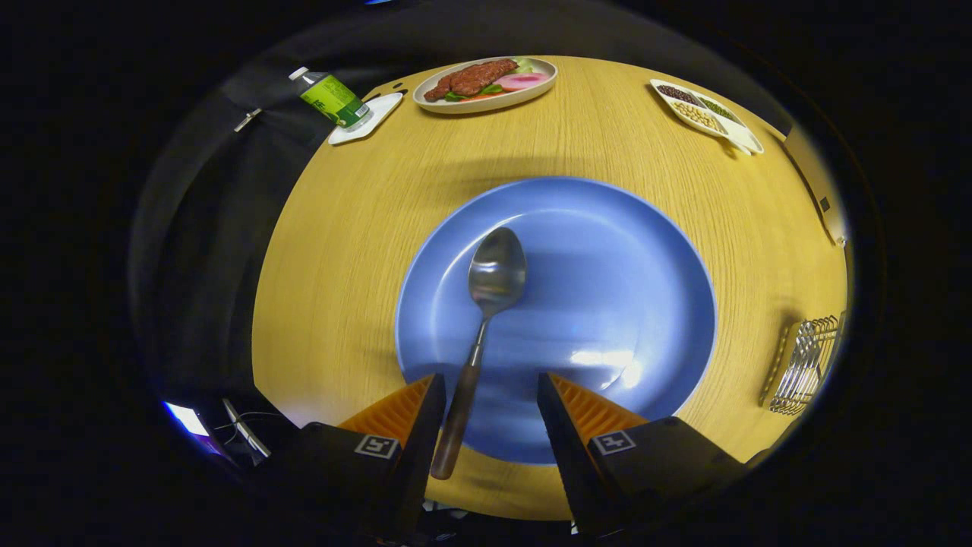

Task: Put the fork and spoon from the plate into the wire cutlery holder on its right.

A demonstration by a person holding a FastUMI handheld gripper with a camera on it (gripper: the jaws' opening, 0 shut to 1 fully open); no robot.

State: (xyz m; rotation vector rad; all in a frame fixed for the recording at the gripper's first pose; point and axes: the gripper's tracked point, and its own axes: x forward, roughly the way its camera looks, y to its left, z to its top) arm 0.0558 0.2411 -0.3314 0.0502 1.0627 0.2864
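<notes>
The spoon (486,319) is seen lying on the blue plate (645,251), bowl pointing away and wooden handle running back over the near rim. The handle end is located between the fingers of the gripper (490,395), close beside the left finger and apart from the right one. The fingers are spread wide; nothing is gripped. No fork is seen on the plate.

The step in hand is judged to be the grasp of the spoon handle. For a sound grasp, the gripper is best shifted slightly left so that the handle is centred in the gap, then lowered until both pads flank the wooden part. Closure should be made on the wood rather than on the thin metal neck, where slipping is more likely. Contact with the plate rim is to be avoided.

The wire cutlery holder (806,365) stands on the wooden table (342,251), well to the right of the plate. Farther off, a dish of food (486,83), a bottle (332,99) and a divided tray (706,114) are placed.
</notes>
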